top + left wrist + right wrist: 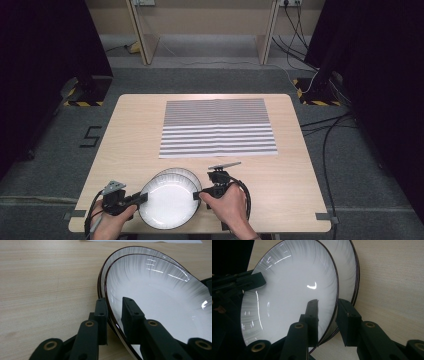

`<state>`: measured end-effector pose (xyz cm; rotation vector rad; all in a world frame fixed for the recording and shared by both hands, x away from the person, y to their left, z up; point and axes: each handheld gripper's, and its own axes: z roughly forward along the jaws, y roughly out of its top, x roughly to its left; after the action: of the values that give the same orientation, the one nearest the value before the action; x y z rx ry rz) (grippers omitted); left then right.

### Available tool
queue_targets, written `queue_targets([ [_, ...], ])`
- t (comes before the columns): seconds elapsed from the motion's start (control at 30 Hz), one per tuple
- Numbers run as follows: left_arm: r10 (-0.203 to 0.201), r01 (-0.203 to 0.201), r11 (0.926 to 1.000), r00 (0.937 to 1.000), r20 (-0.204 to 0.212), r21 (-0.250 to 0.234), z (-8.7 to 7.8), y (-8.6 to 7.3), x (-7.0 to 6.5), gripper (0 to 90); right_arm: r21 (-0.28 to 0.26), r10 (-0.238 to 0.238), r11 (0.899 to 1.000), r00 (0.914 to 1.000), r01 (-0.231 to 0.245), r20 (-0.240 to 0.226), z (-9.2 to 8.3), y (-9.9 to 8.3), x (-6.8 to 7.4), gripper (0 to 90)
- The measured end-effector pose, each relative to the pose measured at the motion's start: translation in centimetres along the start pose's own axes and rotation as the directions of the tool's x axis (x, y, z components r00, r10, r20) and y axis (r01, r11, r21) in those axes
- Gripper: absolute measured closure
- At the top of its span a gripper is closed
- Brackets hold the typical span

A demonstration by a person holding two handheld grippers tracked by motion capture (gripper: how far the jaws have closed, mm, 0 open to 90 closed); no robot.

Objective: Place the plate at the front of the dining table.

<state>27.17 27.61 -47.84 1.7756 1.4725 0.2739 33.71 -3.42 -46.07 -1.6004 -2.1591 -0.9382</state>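
Plates (169, 202), two stacked near the table's (125, 130) front edge, are clamped at the upper rim by the left gripper (145, 198), while the right gripper's (196, 195) jaws straddle the opposite rim, slightly parted.

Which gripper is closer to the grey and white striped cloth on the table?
Right. The right gripper sits at the white plates' right rim, nearer the striped cloth. The left gripper is at their left rim, farther off.

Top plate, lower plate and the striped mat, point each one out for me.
top plate (167, 202), high view, on its white centre.
lower plate (130, 252), left gripper view, on its far inner wall.
striped mat (218, 127), high view, on its middle.
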Motion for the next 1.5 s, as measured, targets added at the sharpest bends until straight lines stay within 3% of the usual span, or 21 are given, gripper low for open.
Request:
queue_targets([
  [0.17, -0.036, 0.036, 0.9993, 0.9993, 0.004, -0.011, -0.1, -0.2, 0.2, 75.2, -0.008, 0.048, 0.999, 0.9986, -0.048, -0.023, 0.5, 0.1, -0.2, 74.1],
  [0.27, -0.057, 0.057, 0.9983, 0.9983, 0.014, -0.016, -0.1, -0.3, 0.4, 75.2, 0.003, 0.009, 1.0, 0.9999, -0.009, 0.008, 1.5, 0.0, 0.2, 76.0],
  [0.6, -0.09, 0.089, 0.9958, 0.9948, 0.047, 0.022, 0.3, 0.4, 1.0, 75.5, -0.013, -0.022, 1.0, 0.9989, 0.023, 0.041, 1.6, 0.5, 0.1, 83.9],
  [0.67, -0.099, 0.097, 0.9947, 0.9939, 0.049, 0.034, 0.4, 0.7, 1.1, 75.7, -0.049, -0.007, 0.999, 0.9993, 0.008, 0.036, 1.6, 0.6, -0.1, 85.0],
  [0.87, -0.093, 0.091, 0.9948, 0.9946, 0.045, 0.046, 0.5, 1.7, 1.2, 79.4, -0.13, -0.022, 0.991, 0.9983, 0.029, 0.054, 1.5, 1.0, 0.0, 86.7],
  [0.93, -0.074, 0.073, 0.9961, 0.9967, 0.033, 0.049, 0.9, 2.2, 0.9, 80.1, -0.163, -0.041, 0.985, 0.9966, 0.052, 0.072, 1.1, 1.3, 0.1, 87.1],
  [1.0, -0.077, 0.076, 0.996, 0.9968, 0.022, 0.047, 1.4, 2.4, 0.7, 80.9, -0.183, -0.085, 0.977, 0.9884, 0.108, 0.125, 0.8, 1.4, 0.5, 87.1],
  [1.07, -0.073, 0.073, 0.997, 0.9971, 0.019, 0.025, 1.7, 2.6, 0.6, 82.3, -0.202, -0.118, 0.968, 0.9818, 0.147, 0.148, 0.6, 1.4, 0.5, 87.0],
  [1.37, -0.071, 0.071, 0.9974, 0.9973, 0.019, -0.009, 2.1, 3.3, 0.3, 82.6, -0.282, -0.153, 0.941, 0.979, 0.186, 0.135, -0.3, 1.1, 0.1, 86.9],
  [1.5, -0.106, 0.107, 0.9939, 0.9925, 0.062, -0.024, 2.2, 3.4, 0.6, 83.2, -0.305, -0.153, 0.935, 0.9817, 0.181, 0.113, -0.8, 1.2, -0.2, 86.7],
])
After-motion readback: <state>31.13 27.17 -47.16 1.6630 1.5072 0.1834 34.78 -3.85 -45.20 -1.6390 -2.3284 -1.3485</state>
